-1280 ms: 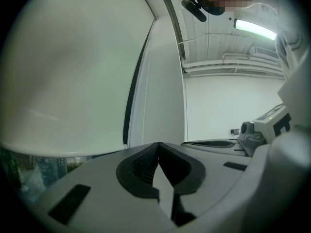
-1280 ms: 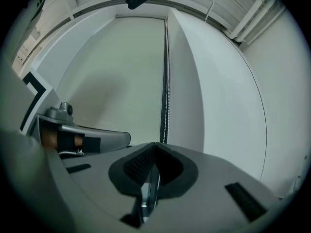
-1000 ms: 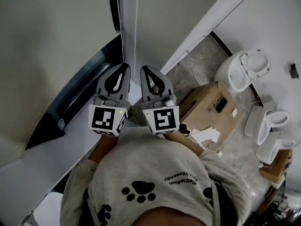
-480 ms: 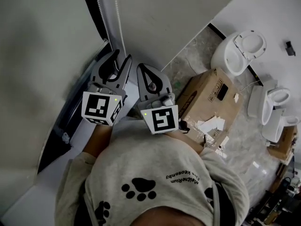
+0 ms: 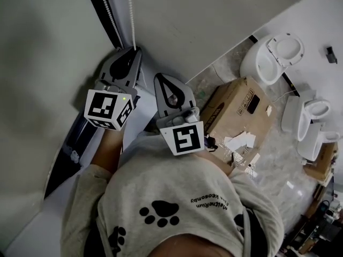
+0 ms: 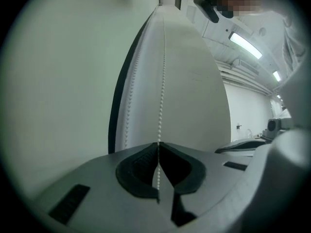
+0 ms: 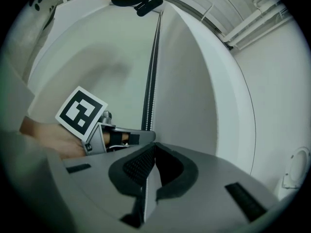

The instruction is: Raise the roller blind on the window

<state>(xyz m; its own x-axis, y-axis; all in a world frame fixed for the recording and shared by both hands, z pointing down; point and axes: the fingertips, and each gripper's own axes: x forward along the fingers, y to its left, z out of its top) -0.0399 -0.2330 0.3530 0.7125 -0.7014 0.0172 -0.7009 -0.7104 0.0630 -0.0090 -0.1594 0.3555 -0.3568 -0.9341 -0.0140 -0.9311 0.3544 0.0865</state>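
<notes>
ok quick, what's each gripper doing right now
left gripper: jaws closing, pinching the white bead chain of the blind
right gripper: closed, nothing visible in it

Soft, even indoor light is filling the head view, fading toward its darker left edge. Both gripper views are bending strongly at their rims, with black corners closing in. Ceiling light strips [image 6: 245, 45] are glaring in the left gripper view. There the bead chain [image 6: 162, 81] is showing sharp, while the close grey foreground is blurring.
</notes>
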